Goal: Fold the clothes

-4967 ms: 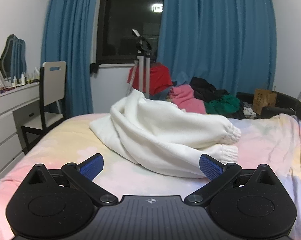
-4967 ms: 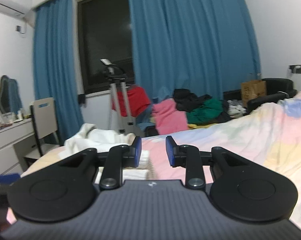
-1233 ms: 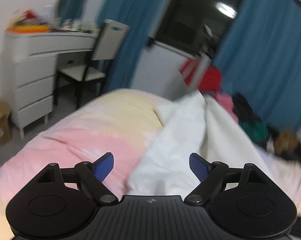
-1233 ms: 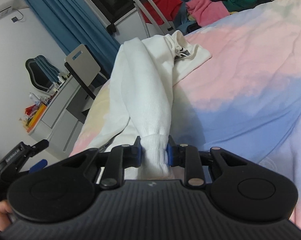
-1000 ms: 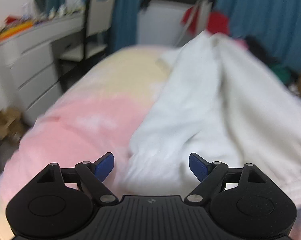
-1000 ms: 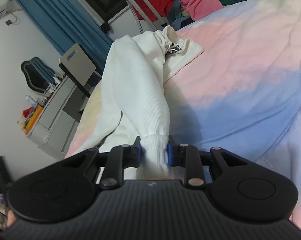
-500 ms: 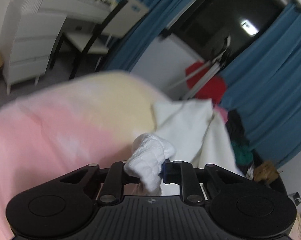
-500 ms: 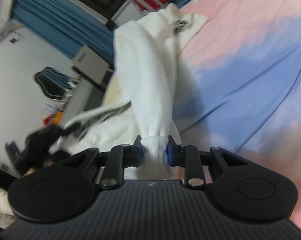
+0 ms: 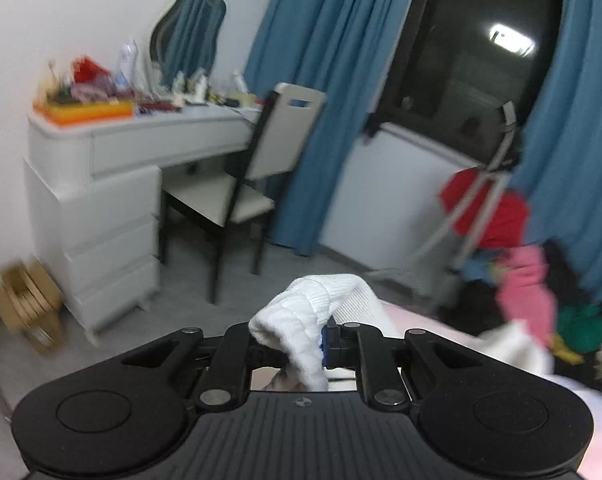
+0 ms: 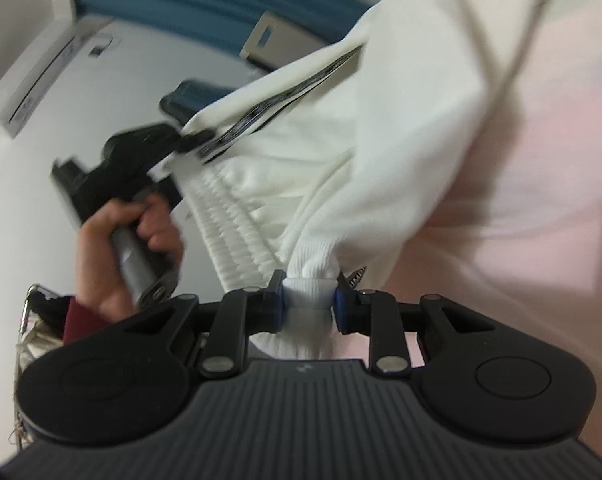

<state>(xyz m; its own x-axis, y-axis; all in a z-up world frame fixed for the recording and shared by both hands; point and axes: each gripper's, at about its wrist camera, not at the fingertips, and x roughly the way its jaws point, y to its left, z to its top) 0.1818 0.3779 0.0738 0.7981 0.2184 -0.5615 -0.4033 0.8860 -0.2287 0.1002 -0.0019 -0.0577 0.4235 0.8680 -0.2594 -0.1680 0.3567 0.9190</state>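
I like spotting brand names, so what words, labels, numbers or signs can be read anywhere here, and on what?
None can be read.
White garment: a dark printed strip, too blurred to read.
Gripper bodies: a small round emblem, no letters.
Dresser: bottles and boxes, too small and blurred.

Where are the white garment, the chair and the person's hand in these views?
white garment (image 10: 401,128): right wrist view, on its broad body above the tongs.
chair (image 9: 279,136): left wrist view, on its pale backrest.
hand (image 10: 113,252): right wrist view, on the back of the hand gripping the other handle.
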